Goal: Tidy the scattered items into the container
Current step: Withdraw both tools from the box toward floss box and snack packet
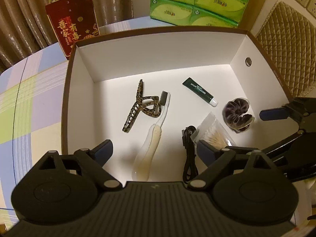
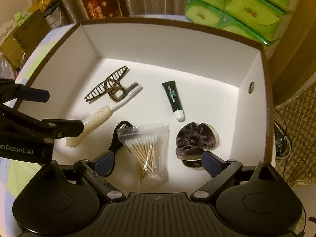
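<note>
A box with a brown rim point(image 1: 158, 30) and white inside holds a tortoiseshell hair claw point(image 1: 138, 106), a cream-handled toothbrush point(image 1: 152, 134), a green tube point(image 1: 200, 91), a purple scrunchie point(image 1: 238, 116), a bag of cotton swabs point(image 1: 212, 136) and a black cable point(image 1: 189, 154). My left gripper point(image 1: 155, 151) hangs open above the toothbrush handle, gripping nothing. In the right wrist view my right gripper point(image 2: 158, 160) is open over the swab bag point(image 2: 147, 150), with the scrunchie point(image 2: 194, 138) beside its right finger. The left gripper point(image 2: 65, 111) shows at the left, over the box's left side.
A red gift box point(image 1: 73, 23) and stacked green tissue packs point(image 1: 197, 0) stand behind the box on a checked tablecloth point(image 1: 33, 90). A quilted chair back point(image 1: 288, 59) is at the right, curtains behind. One finger of the right gripper point(image 1: 274, 113) reaches in from the right.
</note>
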Tool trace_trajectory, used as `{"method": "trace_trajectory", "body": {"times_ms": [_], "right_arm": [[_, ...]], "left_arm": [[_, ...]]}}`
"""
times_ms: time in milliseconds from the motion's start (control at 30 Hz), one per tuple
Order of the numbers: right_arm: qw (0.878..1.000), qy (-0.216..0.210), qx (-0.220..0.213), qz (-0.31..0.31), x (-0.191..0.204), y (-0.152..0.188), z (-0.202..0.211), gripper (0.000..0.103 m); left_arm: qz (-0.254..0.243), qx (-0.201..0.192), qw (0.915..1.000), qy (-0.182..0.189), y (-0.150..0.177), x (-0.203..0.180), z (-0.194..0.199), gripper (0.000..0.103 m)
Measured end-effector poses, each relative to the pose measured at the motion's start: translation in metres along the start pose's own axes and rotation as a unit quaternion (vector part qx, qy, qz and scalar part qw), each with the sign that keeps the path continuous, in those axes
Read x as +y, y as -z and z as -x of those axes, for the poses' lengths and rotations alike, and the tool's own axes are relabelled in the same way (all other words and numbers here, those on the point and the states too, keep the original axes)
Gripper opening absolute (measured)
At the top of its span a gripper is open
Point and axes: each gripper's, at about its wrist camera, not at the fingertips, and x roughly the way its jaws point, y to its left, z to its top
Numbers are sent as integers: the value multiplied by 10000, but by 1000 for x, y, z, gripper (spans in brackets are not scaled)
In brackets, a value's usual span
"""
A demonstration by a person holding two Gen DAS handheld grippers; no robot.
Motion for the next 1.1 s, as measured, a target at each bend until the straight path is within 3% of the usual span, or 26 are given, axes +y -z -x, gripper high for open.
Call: {"method": "trace_trajectory", "body": {"times_ms": [633,1100], "right_arm": [[9971,-34,-756,-66,6,16,49,95],[9913,112,-1308,100,29,42,89,95]], "left_arm": [[-69,-567,9982,-175,11,2,55,90],[-283,-881,9955,-217,45,1,99,91]]}}
